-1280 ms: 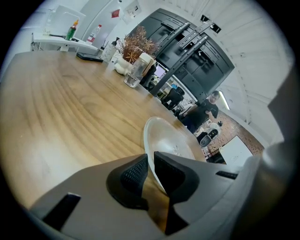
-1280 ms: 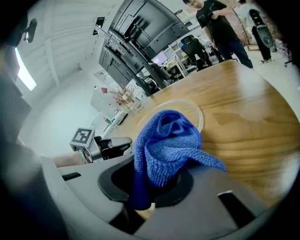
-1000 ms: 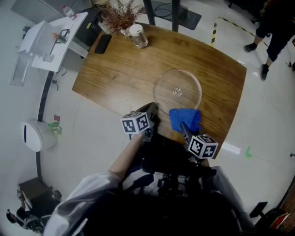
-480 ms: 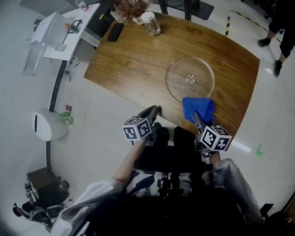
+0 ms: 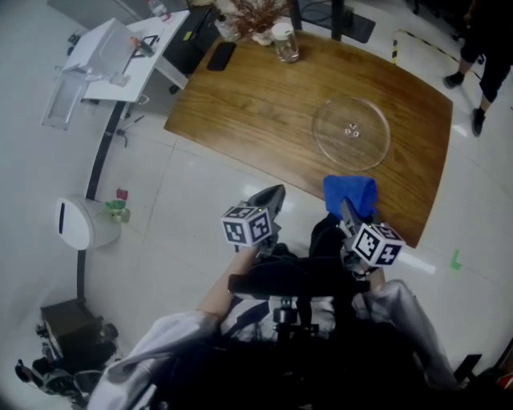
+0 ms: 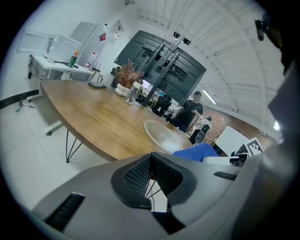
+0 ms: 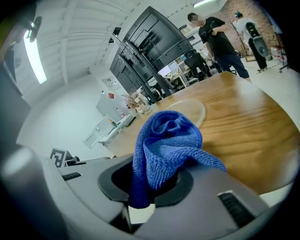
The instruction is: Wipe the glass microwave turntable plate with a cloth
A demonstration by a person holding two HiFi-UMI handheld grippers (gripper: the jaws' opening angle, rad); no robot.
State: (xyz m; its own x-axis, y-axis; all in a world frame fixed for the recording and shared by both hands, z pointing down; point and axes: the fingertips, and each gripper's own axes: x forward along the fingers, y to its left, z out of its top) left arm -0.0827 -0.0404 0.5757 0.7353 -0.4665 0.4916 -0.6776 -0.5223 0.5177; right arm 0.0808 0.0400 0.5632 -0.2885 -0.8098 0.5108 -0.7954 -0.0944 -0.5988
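The clear glass turntable plate (image 5: 351,132) lies flat on the wooden table (image 5: 240,104), toward its right side. My right gripper (image 5: 346,210) is shut on a bunched blue cloth (image 5: 350,194), held over the table's near edge, short of the plate. In the right gripper view the cloth (image 7: 164,145) bulges up out of the jaws of that gripper (image 7: 154,180), with the plate (image 7: 187,110) beyond it. My left gripper (image 5: 271,198) hangs over the floor, off the table. Its jaws (image 6: 151,157) meet with nothing in them; the plate (image 6: 161,136) lies ahead on the right.
A glass jar (image 5: 286,42), a dried plant (image 5: 255,12) and a dark phone (image 5: 220,55) stand at the table's far end. A white side table (image 5: 120,48) and a white bin (image 5: 74,224) are at the left. A person (image 5: 481,48) stands at the far right.
Both grippers have drawn back from the table toward my body. The left one has gone from the table's edge to over the floor. The cloth has moved away from the plate.
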